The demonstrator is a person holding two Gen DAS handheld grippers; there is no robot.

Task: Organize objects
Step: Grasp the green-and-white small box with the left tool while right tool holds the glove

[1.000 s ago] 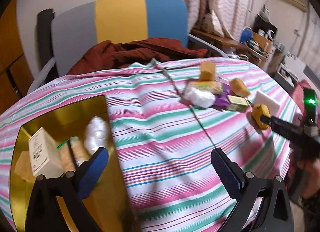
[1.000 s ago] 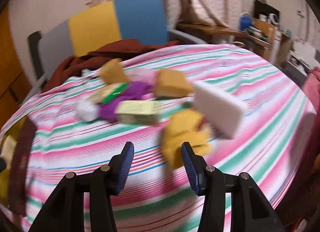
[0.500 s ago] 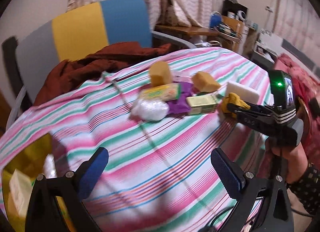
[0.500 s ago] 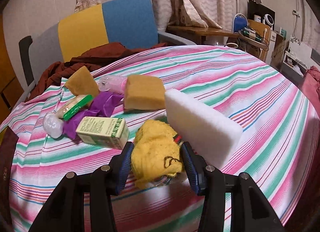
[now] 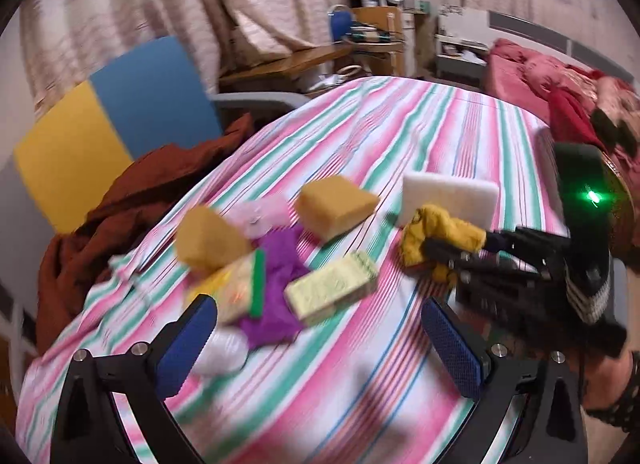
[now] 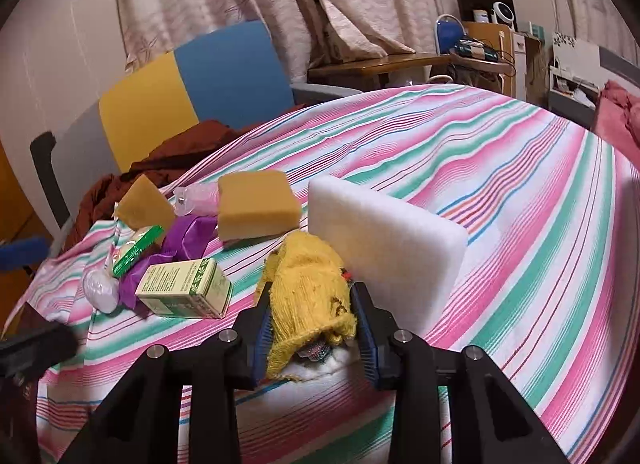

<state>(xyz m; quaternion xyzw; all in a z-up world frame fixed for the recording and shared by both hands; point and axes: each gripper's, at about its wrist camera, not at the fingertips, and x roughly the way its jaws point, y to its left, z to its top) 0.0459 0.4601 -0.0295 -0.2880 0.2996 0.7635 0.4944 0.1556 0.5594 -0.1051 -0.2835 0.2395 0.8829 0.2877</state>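
A crumpled yellow cloth lies on the striped tablecloth, leaning on a white foam block. My right gripper is closing on it, and both blue pads press into the cloth's sides. The left wrist view shows the same grip from the side: right gripper, yellow cloth, foam block. My left gripper hangs open above the cloth, just short of a green-and-white carton, with nothing between its pads.
Left of the cloth sit two tan sponges, a purple wrapper, a green-edged packet, a white bag ball and a pink bottle. A blue-and-yellow chair with brown fabric stands behind the table.
My left gripper swung right, from the gold tray to the pile of objects, and rolled. The right gripper moved in on the yellow cloth and its jaws narrowed onto it.
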